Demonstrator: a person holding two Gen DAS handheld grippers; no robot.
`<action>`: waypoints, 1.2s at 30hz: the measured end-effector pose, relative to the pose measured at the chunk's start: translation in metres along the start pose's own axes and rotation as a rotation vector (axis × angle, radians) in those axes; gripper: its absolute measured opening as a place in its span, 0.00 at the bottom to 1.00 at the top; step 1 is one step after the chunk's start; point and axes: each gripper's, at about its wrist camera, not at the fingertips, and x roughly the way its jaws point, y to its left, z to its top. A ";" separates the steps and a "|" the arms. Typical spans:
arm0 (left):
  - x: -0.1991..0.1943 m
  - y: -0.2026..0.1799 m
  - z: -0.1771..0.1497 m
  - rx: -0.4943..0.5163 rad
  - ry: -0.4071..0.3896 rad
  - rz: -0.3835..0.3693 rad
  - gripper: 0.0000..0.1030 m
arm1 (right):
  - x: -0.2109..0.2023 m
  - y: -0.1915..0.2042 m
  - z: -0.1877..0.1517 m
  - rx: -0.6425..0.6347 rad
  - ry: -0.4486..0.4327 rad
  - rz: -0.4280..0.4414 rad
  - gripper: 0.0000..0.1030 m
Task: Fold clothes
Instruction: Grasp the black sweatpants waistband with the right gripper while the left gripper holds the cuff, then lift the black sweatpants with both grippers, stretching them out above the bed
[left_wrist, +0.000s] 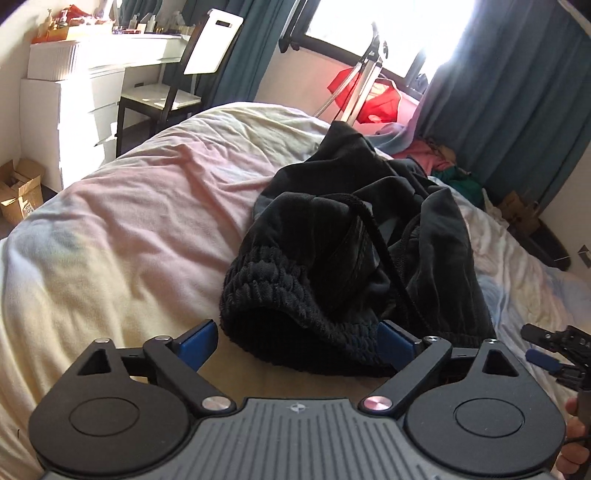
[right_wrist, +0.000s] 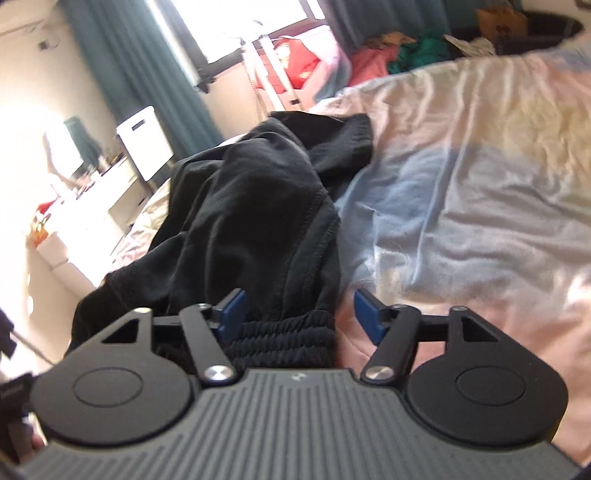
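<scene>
A crumpled pair of black sweatpants (left_wrist: 354, 236) lies on the pale bed sheet (left_wrist: 129, 221), with a ribbed elastic waistband (left_wrist: 280, 295) and a drawstring facing me. My left gripper (left_wrist: 299, 339) is open, its blue pads either side of the waistband's edge. In the right wrist view the same black pants (right_wrist: 251, 206) lie ahead, with a ribbed band (right_wrist: 288, 343) between the open pads of my right gripper (right_wrist: 299, 314). The right gripper also shows at the right edge of the left wrist view (left_wrist: 554, 354).
A white dresser (left_wrist: 85, 85) and a dark chair (left_wrist: 166, 96) stand beyond the bed at left. A tripod (left_wrist: 362, 81), red cloth (left_wrist: 380, 99) and a pile of coloured clothes (left_wrist: 443, 162) lie by the curtained window. A cardboard box (left_wrist: 18, 192) sits on the floor.
</scene>
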 end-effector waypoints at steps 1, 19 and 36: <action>0.003 -0.003 -0.002 0.005 -0.017 0.009 1.00 | 0.010 -0.009 -0.001 0.066 0.006 -0.011 0.72; 0.054 0.040 0.006 -0.321 -0.060 0.028 0.68 | 0.047 -0.030 -0.016 0.351 0.073 0.368 0.71; 0.038 0.039 0.038 -0.297 -0.165 -0.072 0.20 | 0.028 -0.038 -0.017 0.435 0.028 0.393 0.68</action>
